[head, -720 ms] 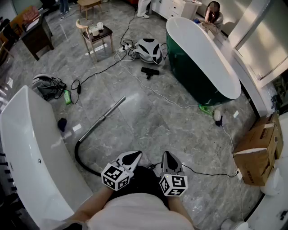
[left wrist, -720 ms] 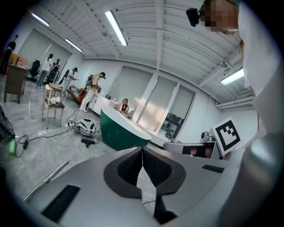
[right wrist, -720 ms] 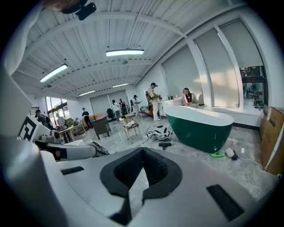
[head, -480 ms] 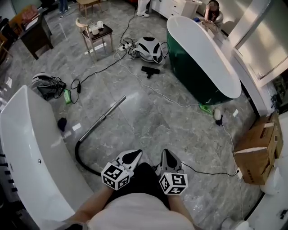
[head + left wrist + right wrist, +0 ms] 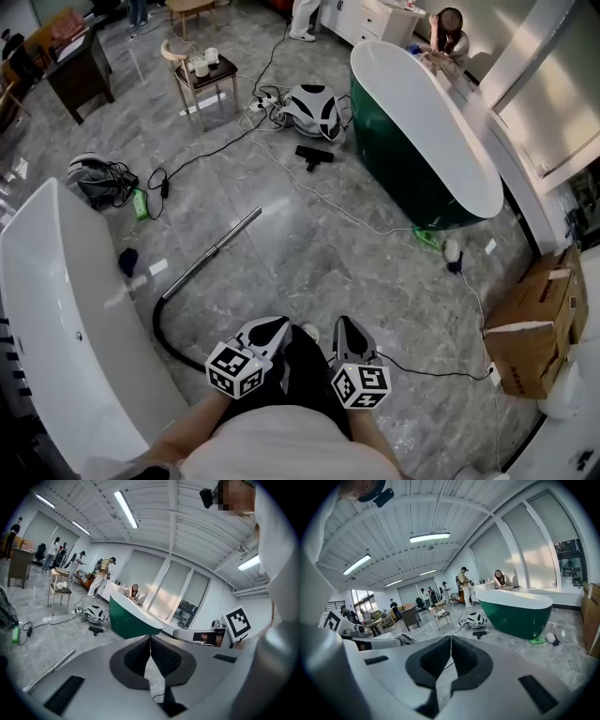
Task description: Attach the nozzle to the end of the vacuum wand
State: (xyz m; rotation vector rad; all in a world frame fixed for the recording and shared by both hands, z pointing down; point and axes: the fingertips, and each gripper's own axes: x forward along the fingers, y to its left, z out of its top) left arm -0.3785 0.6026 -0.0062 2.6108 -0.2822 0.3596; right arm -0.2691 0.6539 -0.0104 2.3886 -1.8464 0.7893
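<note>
Metal wand (image 5: 220, 246) is lying on the floor (image 5: 319, 258) ahead and left of the left gripper (image 5: 279, 323) and right gripper (image 5: 345, 324), both clenched empty; black nozzle (image 5: 314, 154) is sitting farther ahead. Only the gripper views are showing ceiling lights (image 5: 429, 537).

Grey marble floor (image 5: 319, 253), metal vacuum wand (image 5: 217, 247) on black hose (image 5: 161, 330), black nozzle (image 5: 314, 155) well apart, vacuum body (image 5: 314, 106), green bathtub (image 5: 427, 131), white bathtub (image 5: 70, 309), cardboard box (image 5: 534, 323).
</note>
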